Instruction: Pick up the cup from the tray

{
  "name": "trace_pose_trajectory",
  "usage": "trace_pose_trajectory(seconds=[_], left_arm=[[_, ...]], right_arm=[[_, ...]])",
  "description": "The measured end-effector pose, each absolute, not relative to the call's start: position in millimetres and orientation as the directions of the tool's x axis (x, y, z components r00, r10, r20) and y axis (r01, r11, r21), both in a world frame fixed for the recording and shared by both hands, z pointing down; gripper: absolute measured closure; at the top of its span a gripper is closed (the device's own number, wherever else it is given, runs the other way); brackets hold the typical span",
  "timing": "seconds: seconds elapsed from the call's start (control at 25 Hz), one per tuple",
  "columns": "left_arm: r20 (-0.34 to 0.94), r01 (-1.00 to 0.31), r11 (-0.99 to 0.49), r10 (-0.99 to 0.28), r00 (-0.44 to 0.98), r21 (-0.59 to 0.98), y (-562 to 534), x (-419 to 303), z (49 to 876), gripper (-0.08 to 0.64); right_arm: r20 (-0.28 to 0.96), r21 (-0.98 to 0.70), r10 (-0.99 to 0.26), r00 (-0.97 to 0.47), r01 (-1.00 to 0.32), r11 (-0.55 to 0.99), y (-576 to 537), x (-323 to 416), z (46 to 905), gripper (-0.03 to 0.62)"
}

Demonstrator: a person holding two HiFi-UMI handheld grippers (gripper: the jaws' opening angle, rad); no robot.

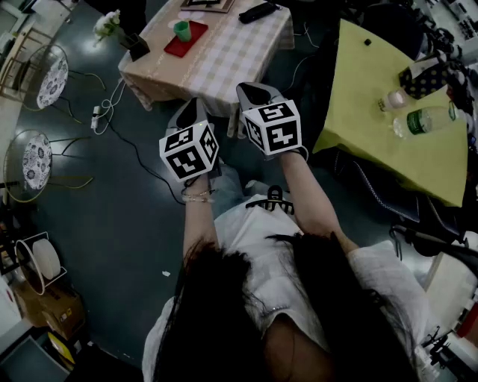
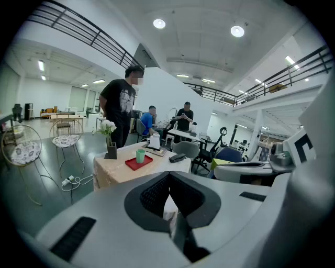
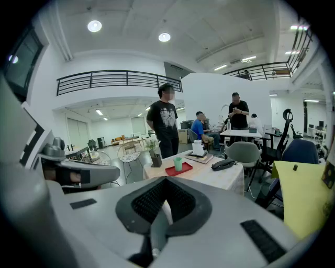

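Observation:
A green cup stands upright on a red tray on the checked-cloth table at the top of the head view. Both grippers hang in the air short of that table's near edge, well apart from the cup. My left gripper is shut and holds nothing. My right gripper, beside it, is also shut and holds nothing. In the left gripper view the cup shows far beyond the closed left gripper. In the right gripper view the cup stands on the tray beyond the closed right gripper.
The table also carries a flower vase, a black handset and a white jug on a board. A yellow-green table with a bottle stands at the right. Round chairs and floor cables lie left. A person stands behind the table.

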State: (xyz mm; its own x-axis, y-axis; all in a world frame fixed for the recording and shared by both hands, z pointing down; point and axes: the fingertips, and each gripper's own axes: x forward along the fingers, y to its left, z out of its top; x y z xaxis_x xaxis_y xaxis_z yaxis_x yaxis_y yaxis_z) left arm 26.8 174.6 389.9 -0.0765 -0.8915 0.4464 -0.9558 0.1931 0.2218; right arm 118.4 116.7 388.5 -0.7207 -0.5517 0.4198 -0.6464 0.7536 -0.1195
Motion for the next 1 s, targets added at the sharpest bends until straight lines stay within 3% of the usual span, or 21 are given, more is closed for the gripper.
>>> trace_pose_trajectory(seconds=[0.32, 0.6, 0.68, 0.84, 1.0], left_arm=[[0.452, -0.954, 0.203, -0.888, -0.084, 0.222, 173, 27, 393, 0.552], [0.461, -0.951, 0.215, -0.883, -0.092, 0.221, 160, 15, 399, 0.551], [0.461, -0.95, 0.219, -0.882, -0.096, 0.223, 152, 8, 400, 0.552], [0.472, -0.951, 0.231, -0.875, -0.11, 0.206, 134, -10, 405, 0.551], [0.477, -0.966, 0.208, -0.872, -0.112, 0.155, 103, -32, 406, 0.552]], right_arm=[[0.426, -0.115, -0.548, -0.72, -0.643, 0.757, 118, 118, 394, 0.583], [0.355, -0.192, -0.54, -0.763, -0.625, 0.757, 101, 108, 388, 0.577], [0.344, -0.198, -0.527, -0.777, -0.609, 0.768, 94, 101, 388, 0.529], [0.347, -0.209, -0.486, -0.802, -0.572, 0.793, 79, 84, 393, 0.357], [0.341, -0.204, -0.475, -0.811, -0.557, 0.805, 51, 60, 392, 0.311]])
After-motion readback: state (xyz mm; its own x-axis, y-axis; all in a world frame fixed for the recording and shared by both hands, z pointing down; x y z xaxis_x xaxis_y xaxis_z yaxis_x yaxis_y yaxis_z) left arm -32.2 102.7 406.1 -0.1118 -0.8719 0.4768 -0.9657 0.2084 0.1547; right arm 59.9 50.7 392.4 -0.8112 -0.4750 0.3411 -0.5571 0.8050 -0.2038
